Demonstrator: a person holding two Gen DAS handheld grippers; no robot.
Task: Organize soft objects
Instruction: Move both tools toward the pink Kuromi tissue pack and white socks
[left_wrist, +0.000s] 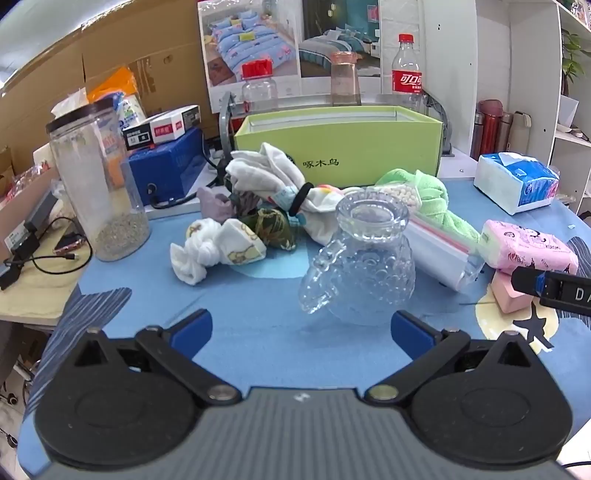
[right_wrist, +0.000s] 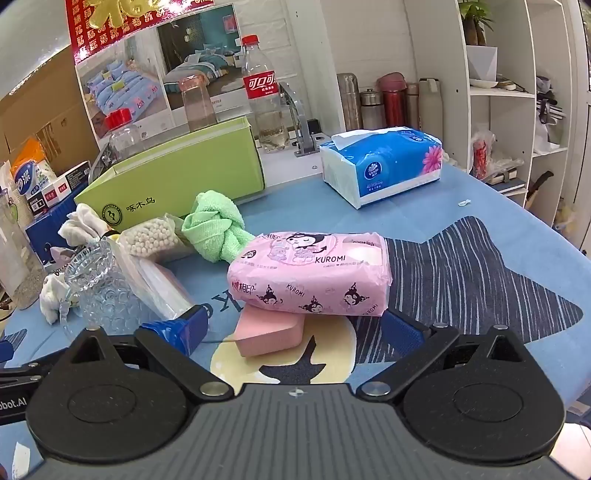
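The left gripper (left_wrist: 301, 330) is spread wide with nothing in it. It hangs over the blue desk (left_wrist: 258, 343), just in front of a bumpy glass jug (left_wrist: 360, 258). The right gripper (right_wrist: 291, 325) is spread wide too and grasps nothing. A pink sponge (right_wrist: 269, 332) sits between its blue fingertips (right_wrist: 400, 332) but does not touch them.

The green box (left_wrist: 340, 147) stands open at the back of the desk. Here is where the soft things lie, told from that box:

- Right in front of the box is a bundle of white cloth (left_wrist: 269, 181) tied with a black hair band (left_wrist: 299, 199).
- In front of that bundle, farther from the box, lie a white knotted sock (left_wrist: 214, 249) and a dark flowery cloth ball (left_wrist: 273, 229).
- A green knotted towel (right_wrist: 218, 225) lies by the front corner of the box, next to a clear bag of small white balls (right_wrist: 153, 236).
- The pink Kuromi tissue pack (right_wrist: 310, 273) lies in front of the green towel, well away from the box. It rests on top of the pink sponge.
- The blue tissue pack (right_wrist: 384, 162) sits to the side of the box, near the white shelf (right_wrist: 513, 92).

A tall clear jar (left_wrist: 98, 181) stands on the other side of the box, by the desk edge. A cola bottle (right_wrist: 264, 92) stands behind the box.
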